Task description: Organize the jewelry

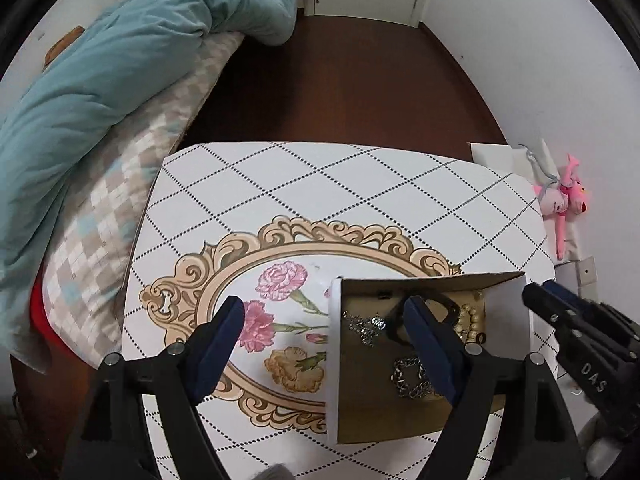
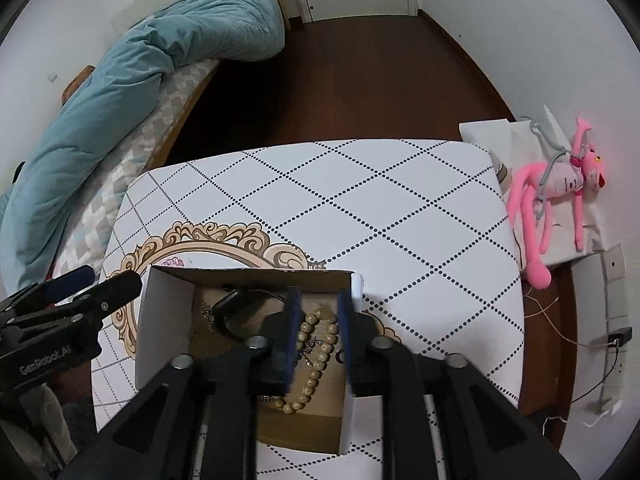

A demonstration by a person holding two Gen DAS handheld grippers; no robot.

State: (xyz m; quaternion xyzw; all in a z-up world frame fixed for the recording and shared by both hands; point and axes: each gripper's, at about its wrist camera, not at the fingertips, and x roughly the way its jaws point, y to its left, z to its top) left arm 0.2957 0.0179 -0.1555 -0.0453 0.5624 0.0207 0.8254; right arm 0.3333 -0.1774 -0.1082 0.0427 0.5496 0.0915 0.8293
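An open white cardboard box (image 1: 334,360) with a brown inside stands on the table; it also shows in the right wrist view (image 2: 164,320). It holds a tan bead bracelet (image 2: 316,364), silver chains (image 1: 408,376), a sparkly piece (image 1: 368,326) and a dark band (image 2: 230,304). My left gripper (image 1: 326,320) is open, its left finger outside the box, its right finger over the inside. My right gripper (image 2: 318,312) is partly open above the beads, which hang between its fingers; contact is unclear.
The table (image 1: 320,200) has a white diamond-patterned top with a floral medallion. A bed with a teal duvet (image 1: 100,80) lies left. A pink plush toy (image 2: 560,196) lies on white paper to the right. Dark wood floor lies beyond.
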